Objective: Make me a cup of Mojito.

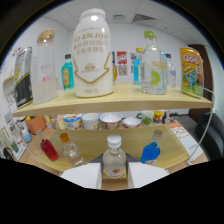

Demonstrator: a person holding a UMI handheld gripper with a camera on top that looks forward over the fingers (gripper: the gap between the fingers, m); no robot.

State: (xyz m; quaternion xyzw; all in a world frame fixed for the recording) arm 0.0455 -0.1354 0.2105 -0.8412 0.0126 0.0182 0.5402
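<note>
One small clear bottle with a white cap (114, 159) stands at bottom centre between the two white fingers (82, 175) of the tool (114, 176), which sit close at its sides, though whether they press on it I cannot tell. On the wooden surface (95, 142), a red bottle (49, 149) and a clear orange-capped bottle (71, 150) stand lower left, a blue bottle (150, 152) lower right, with bare wood behind; the wooden shelf (115, 103) of tall bottles spans overhead.

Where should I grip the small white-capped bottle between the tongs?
Take the bottle around its rounded body below the neck, coming straight ahead. It stands upright on the table, with a gap at each side inside the open tongs, so closing there should hold it.
</note>
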